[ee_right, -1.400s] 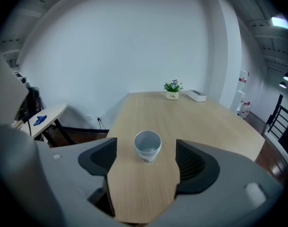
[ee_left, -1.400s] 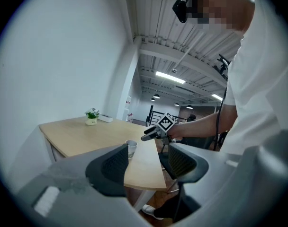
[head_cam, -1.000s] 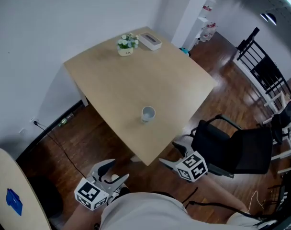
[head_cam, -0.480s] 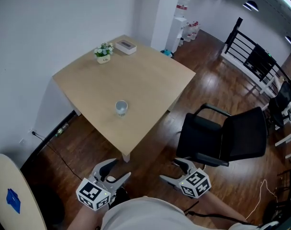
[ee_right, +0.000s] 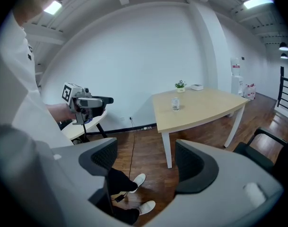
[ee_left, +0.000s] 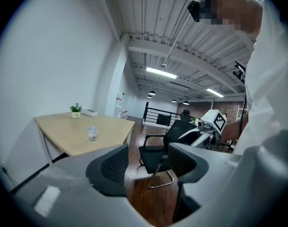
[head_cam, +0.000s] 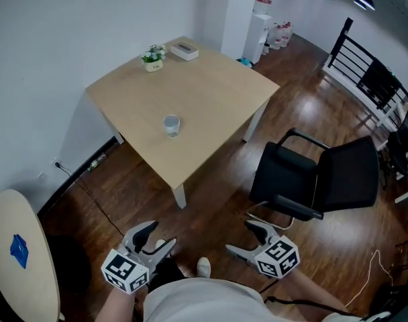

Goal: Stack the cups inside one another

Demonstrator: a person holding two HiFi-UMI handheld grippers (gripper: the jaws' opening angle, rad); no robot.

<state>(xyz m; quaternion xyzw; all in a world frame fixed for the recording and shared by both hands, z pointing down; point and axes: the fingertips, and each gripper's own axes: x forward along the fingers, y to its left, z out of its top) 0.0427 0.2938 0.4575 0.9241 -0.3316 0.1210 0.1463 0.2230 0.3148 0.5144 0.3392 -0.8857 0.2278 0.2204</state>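
Whether the cup [head_cam: 171, 124] is single or stacked cannot be told. It is set on the table [head_cam: 211, 92], well apart from the left gripper [head_cam: 159, 235] and right gripper [head_cam: 239, 237], both spread and empty.

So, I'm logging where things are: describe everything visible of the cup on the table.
The cup looks clear or pale and stands upright, mouth up, on the light wooden table, near its middle. Only the table touches it. Too small to tell whether it is one cup or several nested.

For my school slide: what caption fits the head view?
Left claw and right claw, both open and empty, held far from the table where the cup stands.
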